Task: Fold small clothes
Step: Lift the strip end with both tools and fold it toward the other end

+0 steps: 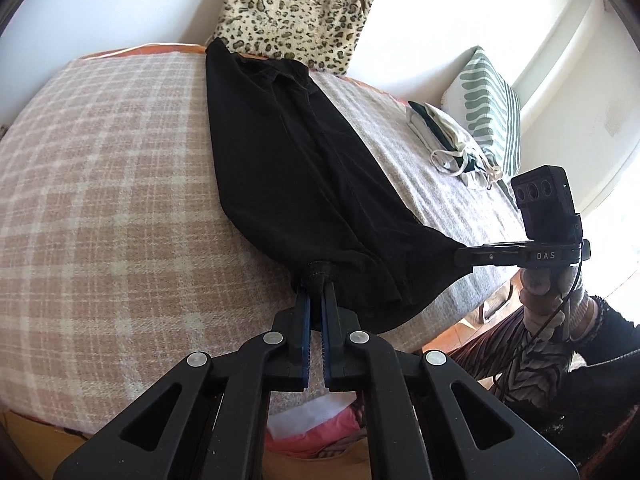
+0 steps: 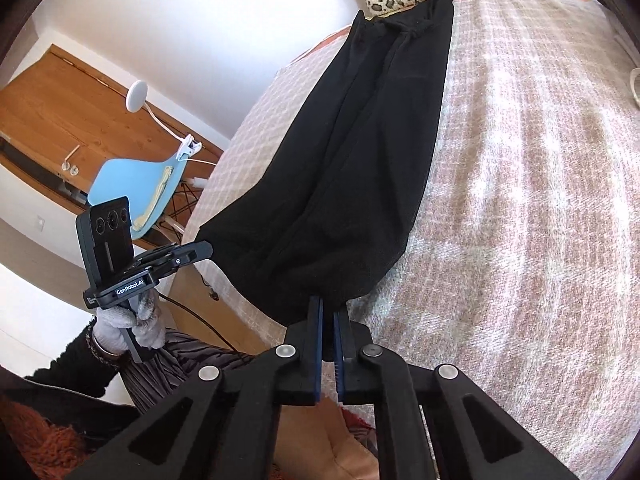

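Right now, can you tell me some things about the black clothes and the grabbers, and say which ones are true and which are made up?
1. Both grippers pinch the black garment. True: the left gripper and the right gripper are each shut on its near edge.
2. The garment lies on a bare wooden floor. False: it lies on a checked blanket.
3. A leopard-print cushion sits at the garment's far end. True.
4. The garment is already folded into a small square. False: it stretches out long across the blanket.
5. The blue chair has the garment draped over it. False: the chair stands apart, beside the bed.
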`<state>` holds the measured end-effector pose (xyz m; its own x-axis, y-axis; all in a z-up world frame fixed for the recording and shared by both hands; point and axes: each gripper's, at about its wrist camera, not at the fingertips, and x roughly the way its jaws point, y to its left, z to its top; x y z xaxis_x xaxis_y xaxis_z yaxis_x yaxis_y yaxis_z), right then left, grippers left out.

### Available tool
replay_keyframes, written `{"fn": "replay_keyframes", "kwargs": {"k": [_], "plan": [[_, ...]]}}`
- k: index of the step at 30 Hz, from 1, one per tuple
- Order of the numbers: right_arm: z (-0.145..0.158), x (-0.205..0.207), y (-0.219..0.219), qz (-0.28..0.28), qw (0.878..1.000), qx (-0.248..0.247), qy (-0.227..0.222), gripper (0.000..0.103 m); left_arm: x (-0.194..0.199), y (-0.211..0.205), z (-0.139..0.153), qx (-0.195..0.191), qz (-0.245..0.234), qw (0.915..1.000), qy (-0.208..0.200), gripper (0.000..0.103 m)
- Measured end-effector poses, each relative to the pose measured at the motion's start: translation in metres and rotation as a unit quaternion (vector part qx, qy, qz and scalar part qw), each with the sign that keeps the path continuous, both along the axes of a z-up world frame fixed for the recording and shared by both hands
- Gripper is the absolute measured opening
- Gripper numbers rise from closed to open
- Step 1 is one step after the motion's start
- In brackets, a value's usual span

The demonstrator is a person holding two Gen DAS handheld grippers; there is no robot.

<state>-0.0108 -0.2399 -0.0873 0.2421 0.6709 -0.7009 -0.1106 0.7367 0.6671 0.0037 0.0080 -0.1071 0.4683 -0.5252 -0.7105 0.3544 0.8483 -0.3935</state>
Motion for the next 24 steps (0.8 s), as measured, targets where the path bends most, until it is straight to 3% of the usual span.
{"fn": "replay_keyframes", "kwargs": {"k": [5,12,17,24], "plan": [[0.011,0.013,-0.006,-0.022,0.999,0.023,-0.016,0.002,0.017,-0.002,0.016,-0.007,0.01,0.9998,-0.018,0.003],[0.015,0.043,-0.016,-0.036,0.999,0.01,-0.04,0.002,0.046,-0.011,0.03,0.006,0.018,0.9986,-0.05,0.003],[0.011,0.07,-0.017,-0.043,0.998,-0.013,-0.047,0.002,0.074,-0.013,0.025,0.005,0.03,0.9985,-0.045,0.003],[-0.012,0.1,-0.025,-0.06,0.998,-0.022,-0.023,0.002,0.102,-0.009,0.008,0.009,0.044,0.9987,-0.023,0.003]]}}
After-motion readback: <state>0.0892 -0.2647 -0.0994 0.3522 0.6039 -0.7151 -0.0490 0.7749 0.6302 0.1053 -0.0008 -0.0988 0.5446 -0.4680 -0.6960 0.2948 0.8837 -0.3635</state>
